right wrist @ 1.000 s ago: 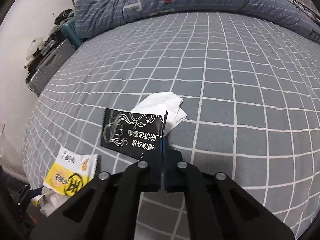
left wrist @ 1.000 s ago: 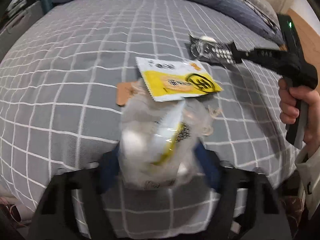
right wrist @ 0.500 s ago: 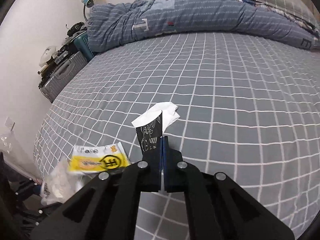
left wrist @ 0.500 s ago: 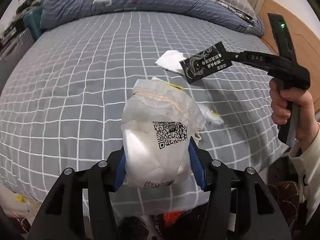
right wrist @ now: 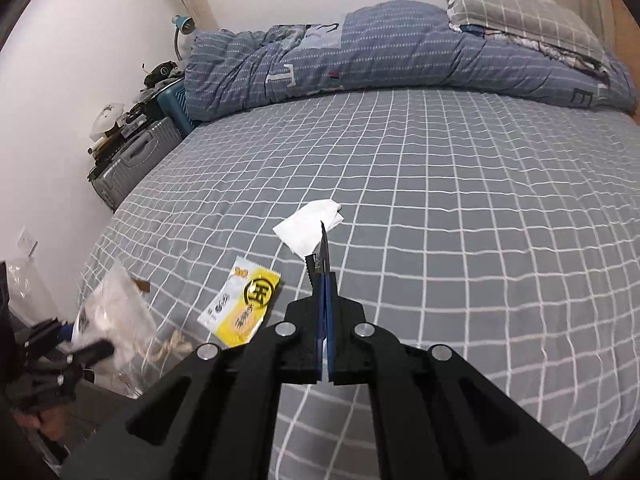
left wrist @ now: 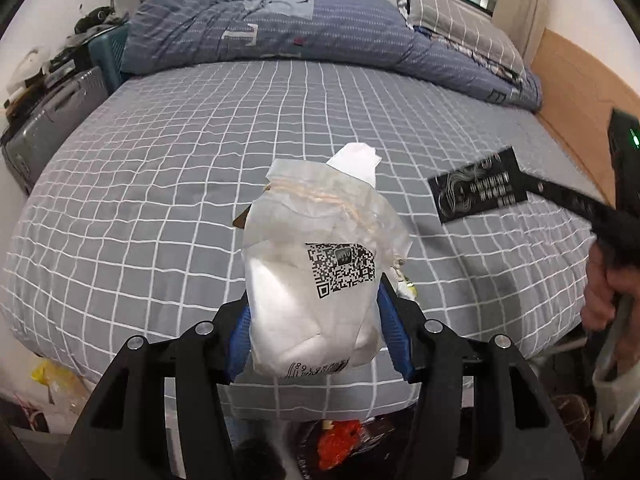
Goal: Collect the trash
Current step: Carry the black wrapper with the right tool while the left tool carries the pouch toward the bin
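Nearest in the left wrist view, a crinkled translucent bag (left wrist: 316, 276) with a printed square code and a twine tie at its neck is clamped between the blue-padded fingers of the left gripper (left wrist: 314, 320), which are closed against its sides. The bag is held above the near edge of the bed (left wrist: 160, 200), over a dark space below the edge where red and dark scraps are dimly seen.

A thin black packet (right wrist: 323, 250), glossy with pale lettering, is pinched by one end between the shut fingers of the right gripper (right wrist: 325, 300); from the right wrist view it is seen edge-on, and in the left wrist view it hangs flat in the air, well apart from the bag.

Two risks are judged from here. The bag is soft and slippery, so a squeeze on its bulging middle could let it slide down or burst its neck. The packet is held by a narrow margin only, so it could twist free when carried over.

Left on the sheet are a flat yellow-and-white packet (right wrist: 240, 308), smooth and rectangular, near the bed's edge, and beyond it a crumpled white tissue (right wrist: 308, 228), soft and folded. The sheet is grey cloth with a white grid. Farthest back, a quilted blue duvet (right wrist: 380, 52) is bunched up.
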### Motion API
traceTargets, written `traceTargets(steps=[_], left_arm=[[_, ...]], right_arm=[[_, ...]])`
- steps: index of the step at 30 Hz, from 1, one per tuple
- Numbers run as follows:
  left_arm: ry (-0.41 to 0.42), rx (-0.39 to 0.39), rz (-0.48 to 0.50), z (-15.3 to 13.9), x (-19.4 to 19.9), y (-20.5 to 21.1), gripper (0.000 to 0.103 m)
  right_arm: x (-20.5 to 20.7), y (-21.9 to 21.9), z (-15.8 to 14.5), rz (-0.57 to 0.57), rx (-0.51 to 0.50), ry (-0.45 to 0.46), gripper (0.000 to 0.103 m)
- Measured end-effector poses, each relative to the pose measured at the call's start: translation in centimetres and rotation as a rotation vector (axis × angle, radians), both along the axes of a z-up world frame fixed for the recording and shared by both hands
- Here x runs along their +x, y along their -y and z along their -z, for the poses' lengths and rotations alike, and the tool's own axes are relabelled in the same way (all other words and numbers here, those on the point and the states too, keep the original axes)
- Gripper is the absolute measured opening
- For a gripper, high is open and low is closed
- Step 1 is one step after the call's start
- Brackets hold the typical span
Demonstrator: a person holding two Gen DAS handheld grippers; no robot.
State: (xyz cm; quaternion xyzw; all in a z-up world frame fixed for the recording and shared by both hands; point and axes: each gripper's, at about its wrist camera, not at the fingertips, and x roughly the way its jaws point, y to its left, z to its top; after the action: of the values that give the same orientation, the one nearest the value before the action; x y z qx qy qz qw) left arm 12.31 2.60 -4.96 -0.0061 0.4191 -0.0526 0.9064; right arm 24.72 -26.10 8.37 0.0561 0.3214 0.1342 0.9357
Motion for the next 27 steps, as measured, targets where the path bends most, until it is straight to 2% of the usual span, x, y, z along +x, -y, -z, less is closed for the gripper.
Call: traceTargets(steps=[9, 16, 27], left_arm=[[0.030, -0.010, -0.003, 0.6, -1.6, 2.1, 0.054], [0.016, -0.035, -0.001, 1.5, -3.1, 3.2, 0.054], [0.047, -0.036, 0.011, 0.8, -7.2, 4.2, 0.054]], right_arm=[[-5.6, 0.7, 0.1, 0.033, -0.042, 0.027, 0.001], [-8.9, 0.7, 1.1, 0.062, -0.088, 0.028, 0.001], [-14.9, -0.5, 1.2, 0.047, -0.128, 0.059, 0.001]])
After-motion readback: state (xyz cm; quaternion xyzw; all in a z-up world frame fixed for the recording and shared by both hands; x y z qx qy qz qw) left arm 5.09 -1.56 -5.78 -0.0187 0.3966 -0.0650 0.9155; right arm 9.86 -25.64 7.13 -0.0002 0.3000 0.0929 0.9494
